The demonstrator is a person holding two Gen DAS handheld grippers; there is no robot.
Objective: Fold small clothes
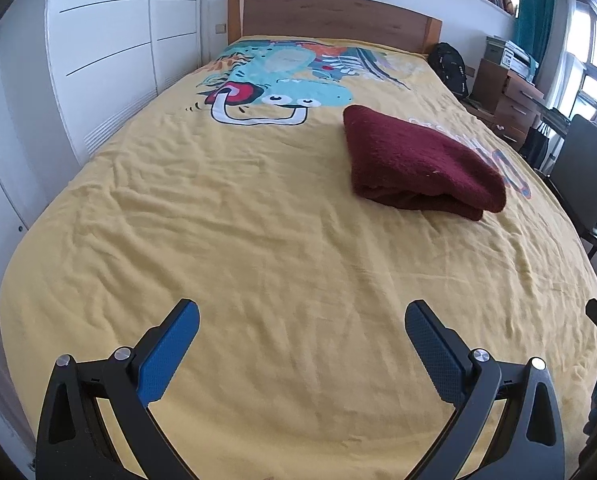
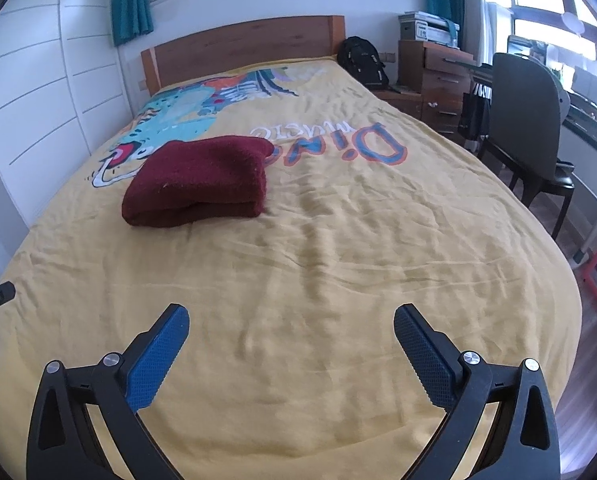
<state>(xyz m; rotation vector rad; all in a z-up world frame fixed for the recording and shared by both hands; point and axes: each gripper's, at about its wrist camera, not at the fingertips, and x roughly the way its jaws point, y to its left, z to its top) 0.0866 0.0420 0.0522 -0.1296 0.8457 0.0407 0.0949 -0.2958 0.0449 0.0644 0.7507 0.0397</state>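
The dark red garment [image 1: 422, 160] lay folded into a thick, squarish bundle on the yellow bedspread [image 1: 258, 260], about midway up the bed and toward the side nearest the desk chair [image 2: 526, 128], its layered fold edge facing the cameras. It looked finished: the layers sat stacked and fairly even, with one corner poking out at the far end in the right wrist view. Nothing touched it. The left gripper [image 1: 301, 354] hovered over bare bedspread well short of the bundle, its blue-padded fingers [image 1: 170, 354] spread wide and holding nothing. The right gripper [image 2: 291, 354] did the same on its side, fingers [image 2: 424, 358] fully released and empty. Beyond the bed stood a wooden headboard [image 1: 330, 16], a black backpack [image 2: 362, 60] and a chest of drawers [image 2: 438, 76]. In my judgement, the main risk was disturbing the fold: the fabric looked thick and springy, so a careless nudge or a one-sided lift could let the top layer slide off or spring open. The wrinkled, soft bedspread could also drag along if a finger snagged it.
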